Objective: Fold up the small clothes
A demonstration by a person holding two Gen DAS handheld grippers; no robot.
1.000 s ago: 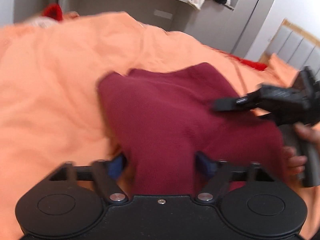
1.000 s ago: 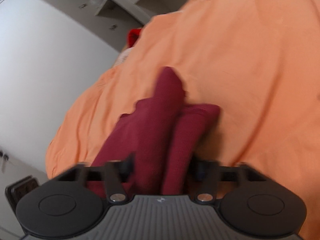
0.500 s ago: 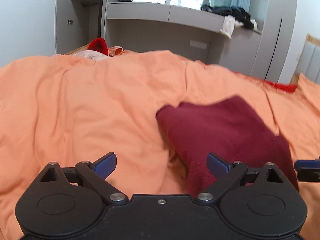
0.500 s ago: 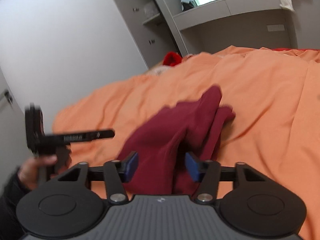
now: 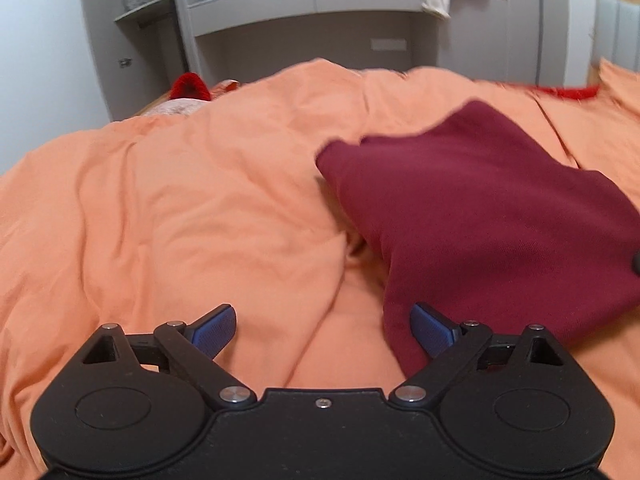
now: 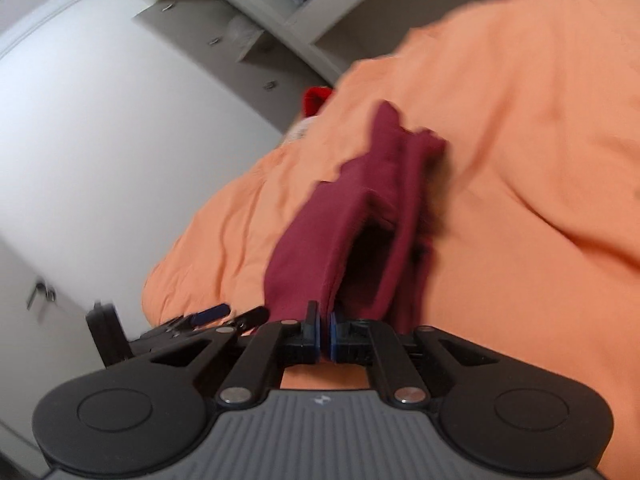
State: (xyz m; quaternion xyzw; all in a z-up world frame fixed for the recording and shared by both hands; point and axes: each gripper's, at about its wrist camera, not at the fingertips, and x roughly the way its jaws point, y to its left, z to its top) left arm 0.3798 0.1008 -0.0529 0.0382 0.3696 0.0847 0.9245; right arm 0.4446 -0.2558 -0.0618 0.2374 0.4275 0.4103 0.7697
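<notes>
Right gripper [image 6: 325,330] clenches an edge of the dark red knit garment [image 6: 352,216], left gripper [image 5: 322,326] released beside it; folding looks underway, not finished

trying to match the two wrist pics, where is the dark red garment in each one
Left wrist view: the dark red garment fills the right half, lying on the orange duvet, its near edge by the open left gripper.
Right wrist view: the garment runs up the centre from the right gripper, which is shut on its near edge.
Shared landmark: the bright red item at the bed's far edge.
</notes>
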